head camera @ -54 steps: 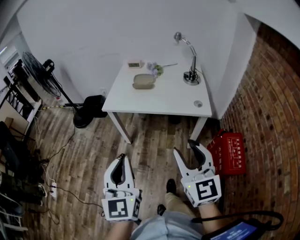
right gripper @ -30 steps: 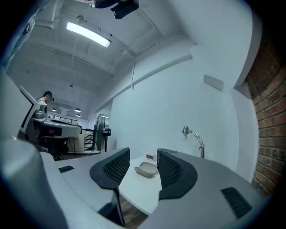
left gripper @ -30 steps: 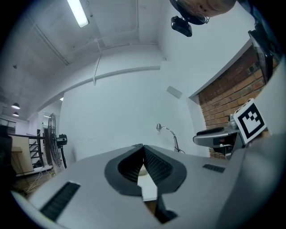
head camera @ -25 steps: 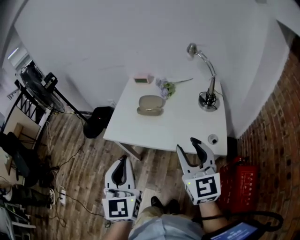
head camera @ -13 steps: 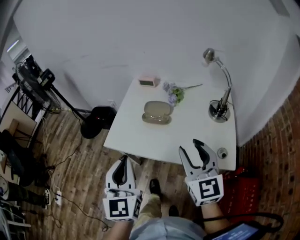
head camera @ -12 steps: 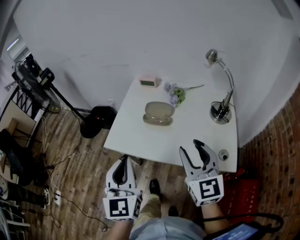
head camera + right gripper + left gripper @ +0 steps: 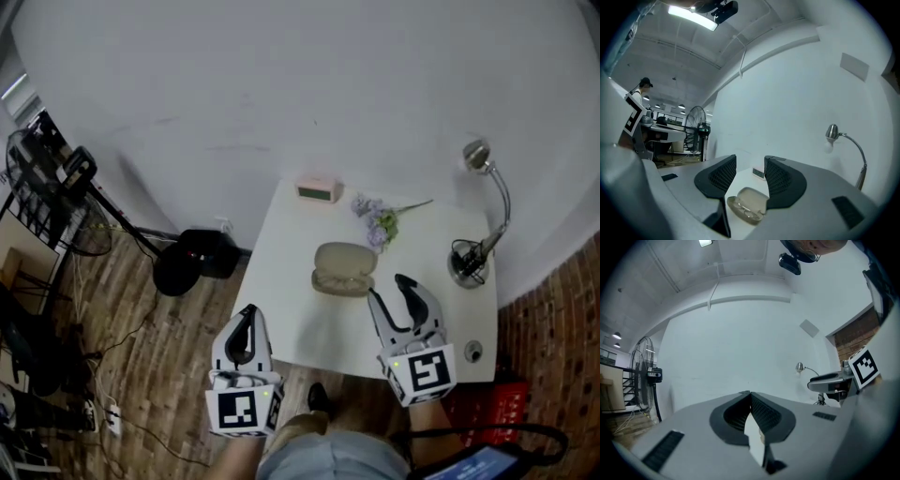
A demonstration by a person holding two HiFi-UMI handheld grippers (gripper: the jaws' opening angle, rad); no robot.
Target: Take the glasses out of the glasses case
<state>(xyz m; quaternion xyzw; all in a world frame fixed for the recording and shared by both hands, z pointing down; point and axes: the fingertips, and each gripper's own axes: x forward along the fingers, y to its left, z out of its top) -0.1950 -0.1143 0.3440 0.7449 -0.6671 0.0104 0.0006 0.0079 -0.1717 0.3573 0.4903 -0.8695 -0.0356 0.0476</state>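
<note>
A beige glasses case (image 7: 342,269) lies in the middle of the white table (image 7: 298,314). In the right gripper view the glasses case (image 7: 747,204) has its lid raised, and glasses show in its lower half. My right gripper (image 7: 387,288) hovers just right of the case and in front of it. In its own view the right gripper (image 7: 750,165) stands open, the case lying low ahead between the jaws, untouched. My left gripper (image 7: 247,315) is shut and empty at the table's front left edge, its tips meeting in its own view (image 7: 750,393).
At the table's back stand a pink clock (image 7: 319,190), a sprig of purple flowers (image 7: 380,217) and, on the right, a chrome desk lamp (image 7: 473,258). A cable hole (image 7: 474,352) sits at the front right corner. A fan (image 7: 56,183) stands on the wooden floor at left.
The table and case have come much closer; both grippers have moved from over the floor to over the table's front edge. Both jaws stand as before.
</note>
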